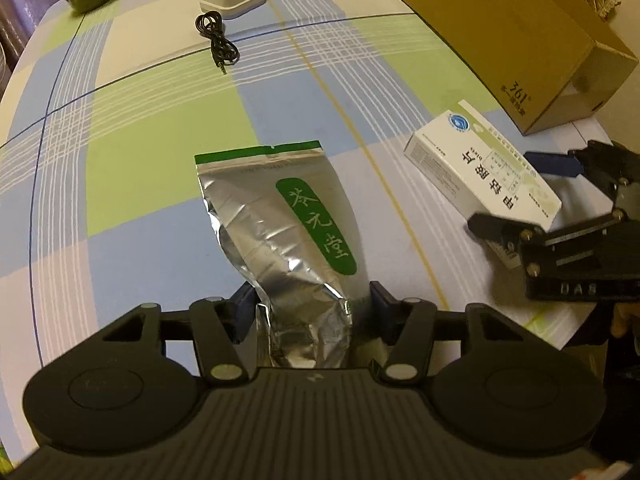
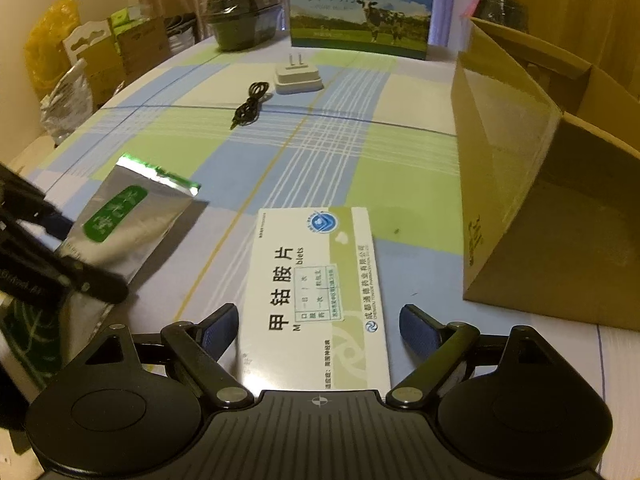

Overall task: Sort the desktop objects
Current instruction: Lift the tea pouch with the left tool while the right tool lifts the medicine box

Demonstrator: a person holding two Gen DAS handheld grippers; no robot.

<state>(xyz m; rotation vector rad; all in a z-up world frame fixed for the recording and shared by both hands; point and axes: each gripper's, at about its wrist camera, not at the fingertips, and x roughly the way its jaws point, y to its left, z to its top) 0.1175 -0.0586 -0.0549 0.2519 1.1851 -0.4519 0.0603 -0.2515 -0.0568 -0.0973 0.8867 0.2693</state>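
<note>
left hand-held gripper (image 1: 310, 300) pinches foil pouch (image 1: 280, 220) base: light, crinkly, slippery. right hand-held gripper (image 2: 318, 326) wide around medicine box (image 2: 316, 292): stiff, light, take its long sides.

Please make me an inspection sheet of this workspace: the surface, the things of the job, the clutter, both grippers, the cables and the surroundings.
Surface: table under a checked green, blue and cream cloth.
Job's things: silver foil pouch with green label; white medicine box with green stripe, lying flat; open brown cardboard box at the right.
Clutter: white plug adapter, prongs up; milk carton with a cow picture; dark wrapped round container.
Grippers: left gripper shut on the pouch; right gripper open, jaws on both sides of the medicine box.
Cables: coiled black audio cable beside the adapter.
Surroundings: cartons and bags beyond the table's left edge.
</note>
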